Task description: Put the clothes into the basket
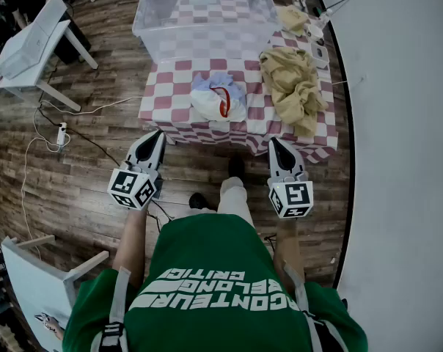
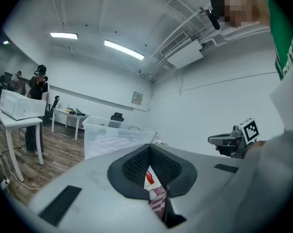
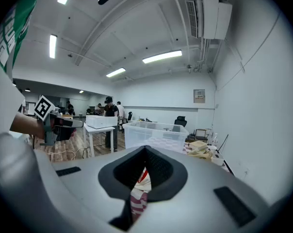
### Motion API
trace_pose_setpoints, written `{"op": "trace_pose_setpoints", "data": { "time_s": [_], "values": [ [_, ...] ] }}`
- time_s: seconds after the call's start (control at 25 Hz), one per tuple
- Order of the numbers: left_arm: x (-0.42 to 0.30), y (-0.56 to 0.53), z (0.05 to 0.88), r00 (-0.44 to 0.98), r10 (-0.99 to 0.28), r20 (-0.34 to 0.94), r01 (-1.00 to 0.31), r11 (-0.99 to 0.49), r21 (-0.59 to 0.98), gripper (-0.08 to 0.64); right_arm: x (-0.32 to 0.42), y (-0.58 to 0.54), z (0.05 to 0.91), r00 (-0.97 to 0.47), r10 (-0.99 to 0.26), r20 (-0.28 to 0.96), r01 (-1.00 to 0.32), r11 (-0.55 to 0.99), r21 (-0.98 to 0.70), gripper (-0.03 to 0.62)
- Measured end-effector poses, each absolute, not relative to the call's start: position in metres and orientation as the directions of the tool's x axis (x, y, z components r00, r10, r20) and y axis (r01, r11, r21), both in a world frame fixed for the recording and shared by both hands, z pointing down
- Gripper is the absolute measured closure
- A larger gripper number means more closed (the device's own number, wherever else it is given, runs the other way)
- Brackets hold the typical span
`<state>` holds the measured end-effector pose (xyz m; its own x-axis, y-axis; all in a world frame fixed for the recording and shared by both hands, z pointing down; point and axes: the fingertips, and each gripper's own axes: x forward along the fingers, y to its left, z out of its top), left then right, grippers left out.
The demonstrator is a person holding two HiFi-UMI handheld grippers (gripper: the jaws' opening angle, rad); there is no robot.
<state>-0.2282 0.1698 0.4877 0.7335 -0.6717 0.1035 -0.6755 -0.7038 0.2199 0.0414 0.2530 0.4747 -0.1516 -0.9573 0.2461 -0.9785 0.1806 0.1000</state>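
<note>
1. Your left gripper (image 1: 157, 135) and right gripper (image 1: 274, 143) are both closed and empty, held short of the table (image 1: 170, 103).
2. The clothes lie on the table: a white bundle (image 1: 218, 98) near the front edge and a yellow garment (image 1: 295, 86) at the right. The basket (image 1: 157, 41) stands behind them.
3. Closed jaws would likely shove the bundle rather than take it.
4. A deep pinch may also catch the tablecloth; a loose one may drop the garment.

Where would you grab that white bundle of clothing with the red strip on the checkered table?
I'd pinch the bunched top of the white garment, beside its red strip, coming down from the near table edge side. It lies in a soft heap close to that edge, so its crest offers folds to close on.
</note>
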Motion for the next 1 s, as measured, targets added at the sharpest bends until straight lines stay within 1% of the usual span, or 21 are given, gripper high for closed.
{"op": "trace_pose_setpoints", "data": {
  "time_s": [0.32, 0.56, 0.8, 1.0],
  "values": [
    [-0.225, 0.159, 0.49, 0.732, -0.672, 0.111, -0.677, -0.701, 0.223, 0.557, 0.041, 0.242, 0.479, -0.165, -0.951, 0.262, -0.977, 0.194, 0.091, 0.584],
    [-0.216, 0.143, 0.505, 0.734, -0.664, 0.14, -0.677, -0.699, 0.231, 0.557, 0.045, 0.227, 0.494, -0.178, -0.941, 0.289, -0.976, 0.206, 0.07, 0.584],
    [-0.201, 0.119, 0.535, 0.736, -0.646, 0.202, -0.676, -0.695, 0.244, 0.557, 0.056, 0.201, 0.52, -0.197, -0.917, 0.347, -0.97, 0.234, 0.067, 0.584],
    [-0.183, 0.087, 0.547, 0.741, -0.626, 0.243, -0.672, -0.702, 0.236, 0.557, 0.065, 0.163, 0.532, -0.227, -0.9, 0.372, -0.963, 0.265, 0.052, 0.584]
  ]
}}
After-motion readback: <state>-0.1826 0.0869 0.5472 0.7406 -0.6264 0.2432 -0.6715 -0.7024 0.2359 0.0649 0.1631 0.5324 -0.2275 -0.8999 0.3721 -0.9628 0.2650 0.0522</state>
